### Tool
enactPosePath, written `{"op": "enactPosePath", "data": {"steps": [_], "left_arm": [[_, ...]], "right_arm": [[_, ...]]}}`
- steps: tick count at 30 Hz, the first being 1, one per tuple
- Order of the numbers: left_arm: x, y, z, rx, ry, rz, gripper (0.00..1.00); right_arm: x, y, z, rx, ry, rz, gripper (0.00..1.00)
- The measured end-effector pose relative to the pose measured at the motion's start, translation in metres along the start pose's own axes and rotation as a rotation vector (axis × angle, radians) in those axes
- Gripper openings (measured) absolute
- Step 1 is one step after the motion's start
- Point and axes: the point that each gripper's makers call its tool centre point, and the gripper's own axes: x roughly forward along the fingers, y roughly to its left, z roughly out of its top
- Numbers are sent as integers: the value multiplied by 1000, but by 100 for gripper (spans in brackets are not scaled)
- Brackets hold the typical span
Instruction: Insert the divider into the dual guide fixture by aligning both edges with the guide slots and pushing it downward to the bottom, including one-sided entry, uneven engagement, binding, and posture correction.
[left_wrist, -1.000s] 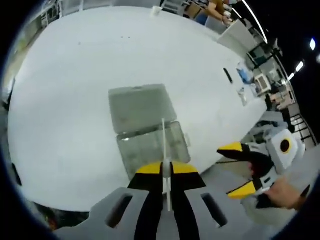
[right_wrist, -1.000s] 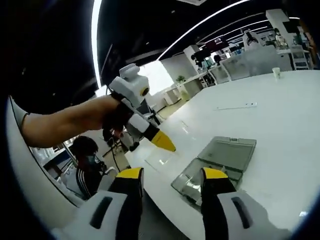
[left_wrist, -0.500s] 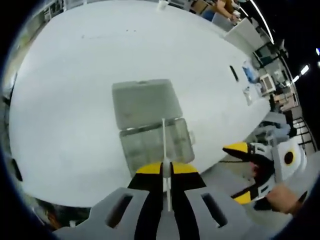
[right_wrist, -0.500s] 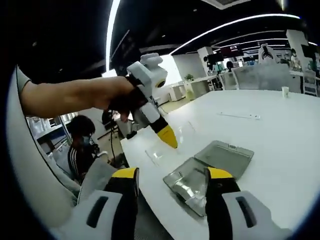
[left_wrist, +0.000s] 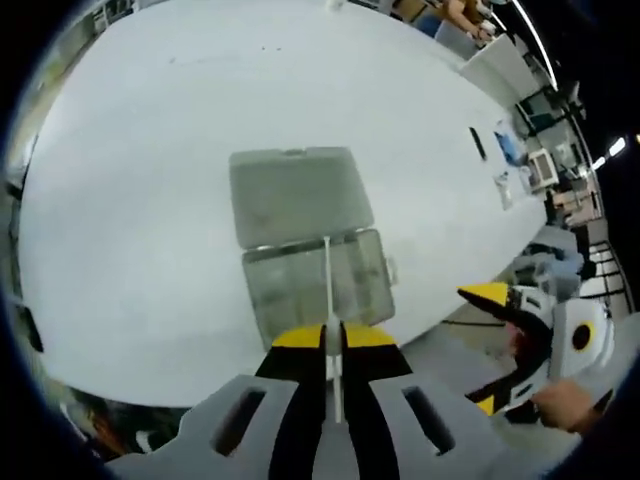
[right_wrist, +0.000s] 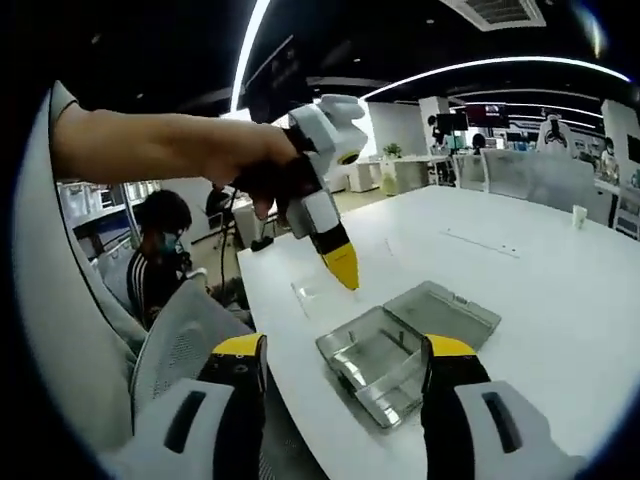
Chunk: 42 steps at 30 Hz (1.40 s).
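Note:
A clear plastic box (left_wrist: 300, 290) with its lid (left_wrist: 298, 195) folded open lies on the white table (left_wrist: 150, 150). My left gripper (left_wrist: 328, 336) is shut on a thin clear divider (left_wrist: 327, 275), which stands edge-on above the box. In the right gripper view a hand holds the left gripper (right_wrist: 343, 270) over the table edge, with the divider (right_wrist: 312, 296) hanging from it to the left of the box (right_wrist: 372, 362) and lid (right_wrist: 447, 312). My right gripper (right_wrist: 345, 350) is open and holds nothing. It hangs off the table's near edge, to the right of the left gripper (left_wrist: 500, 350).
A person (right_wrist: 160, 250) sits beyond the table's end, beside a white mesh chair (right_wrist: 185, 345). Small items (left_wrist: 490, 150) lie near the table's far right edge. A paper cup (right_wrist: 579, 215) stands far across the table. Desks and chairs fill the room behind.
Both views have shifted with the hands. The left gripper, still shut on the divider, has come closer over the box. The right gripper stays open.

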Motion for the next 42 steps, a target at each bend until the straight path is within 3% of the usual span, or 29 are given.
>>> {"op": "enactPosePath", "data": {"steps": [13, 42], "left_arm": [[3, 6, -2, -26, 18, 25, 1], [24, 14, -14, -90, 64, 55, 1]], "right_arm": [[1, 5, -5, -80, 27, 15, 63], [6, 9, -18, -162, 82, 44, 67]]}}
